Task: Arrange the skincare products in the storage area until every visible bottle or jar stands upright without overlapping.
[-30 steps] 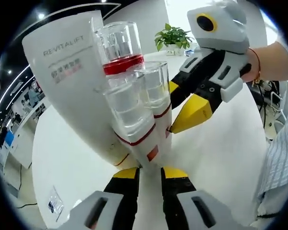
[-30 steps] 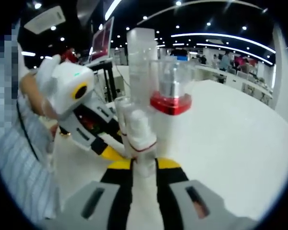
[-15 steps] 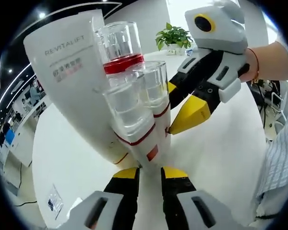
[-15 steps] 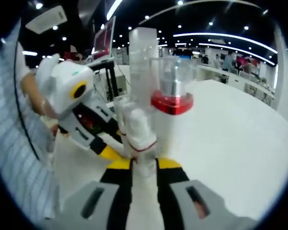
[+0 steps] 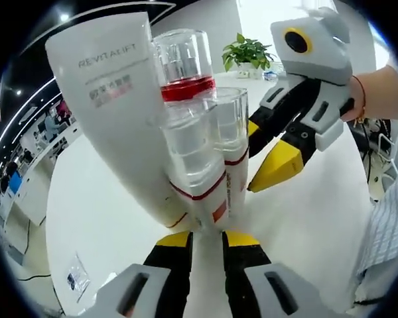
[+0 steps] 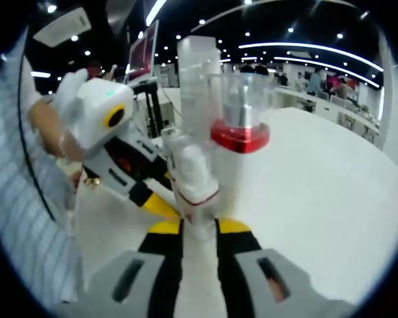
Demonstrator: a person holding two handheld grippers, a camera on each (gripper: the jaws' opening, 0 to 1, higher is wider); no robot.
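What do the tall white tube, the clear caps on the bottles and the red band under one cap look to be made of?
The tall white tube: probably soft matte plastic, opaque with printed lettering and little glare.
The clear caps: hard transparent plastic or possibly glass; you see through them and the edges catch highlights.
The red band: glossy, likely plastic or lacquered metal; which cannot be told.
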